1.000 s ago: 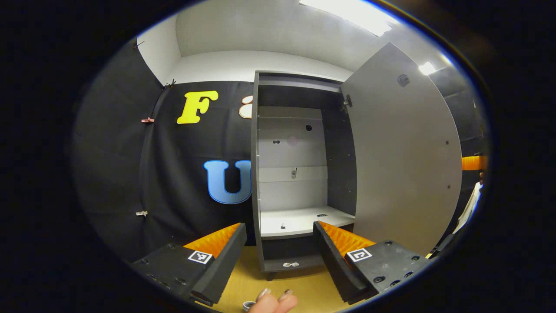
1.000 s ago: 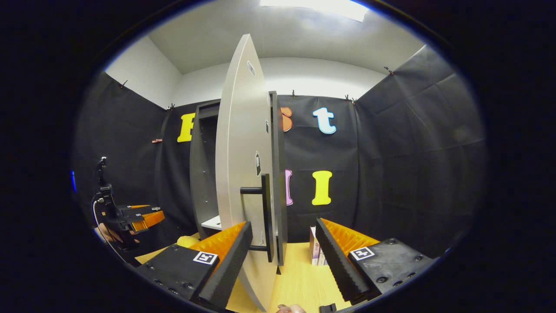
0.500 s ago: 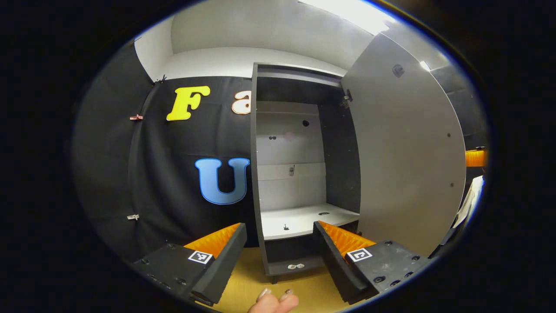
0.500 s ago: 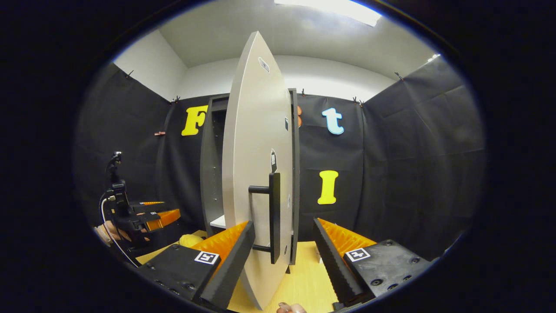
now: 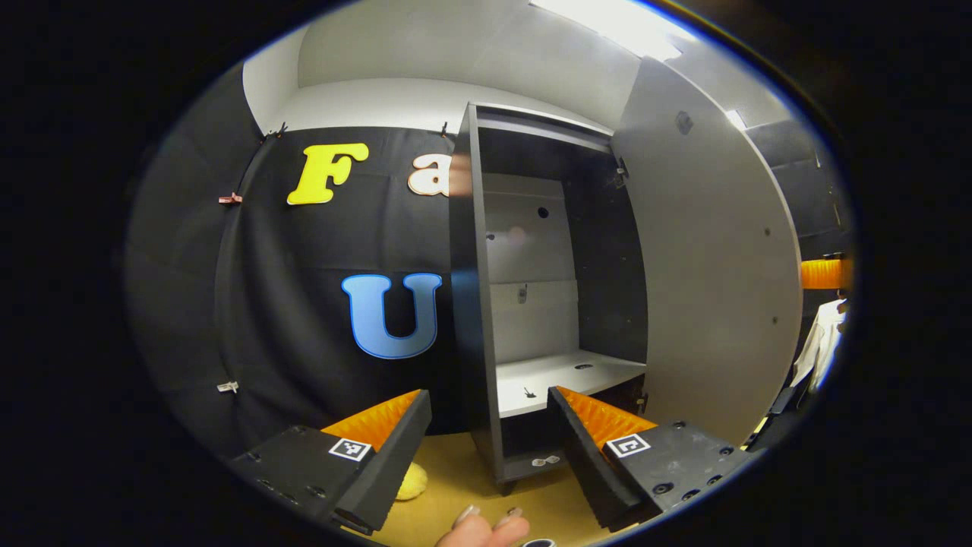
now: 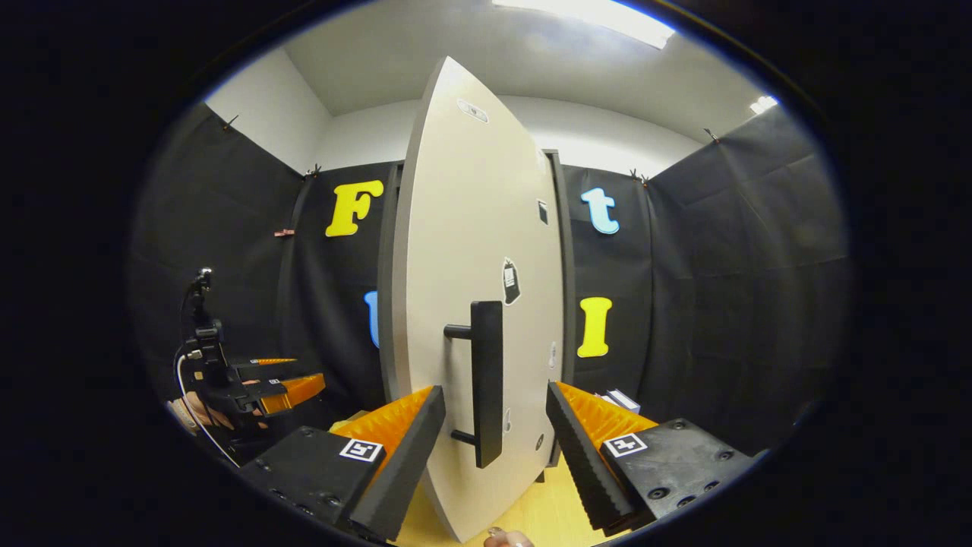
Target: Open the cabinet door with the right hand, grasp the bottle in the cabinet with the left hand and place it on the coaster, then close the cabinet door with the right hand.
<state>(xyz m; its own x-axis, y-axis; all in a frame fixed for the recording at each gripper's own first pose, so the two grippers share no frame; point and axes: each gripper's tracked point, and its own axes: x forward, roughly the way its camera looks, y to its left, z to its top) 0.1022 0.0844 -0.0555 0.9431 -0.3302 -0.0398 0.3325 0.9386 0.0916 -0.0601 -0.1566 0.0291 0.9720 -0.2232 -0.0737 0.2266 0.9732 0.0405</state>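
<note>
Right gripper [image 6: 490, 425]: jaws spread wide, gripping nothing, straddling the upright black bar handle [image 6: 486, 380].
Tall grey cabinet door [image 6: 471, 266]: swung open, long axis vertical, edge toward the camera.
Left gripper [image 5: 486, 433]: released, empty, facing the dark open cabinet [image 5: 547, 289].
White shelf [image 5: 562, 376]: bare.

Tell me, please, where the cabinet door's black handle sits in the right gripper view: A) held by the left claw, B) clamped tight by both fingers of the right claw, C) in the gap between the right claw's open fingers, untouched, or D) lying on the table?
C: the black handle stands on the half-open cabinet door, between the spread fingers of the right claw, with neither finger pressing it.
</note>
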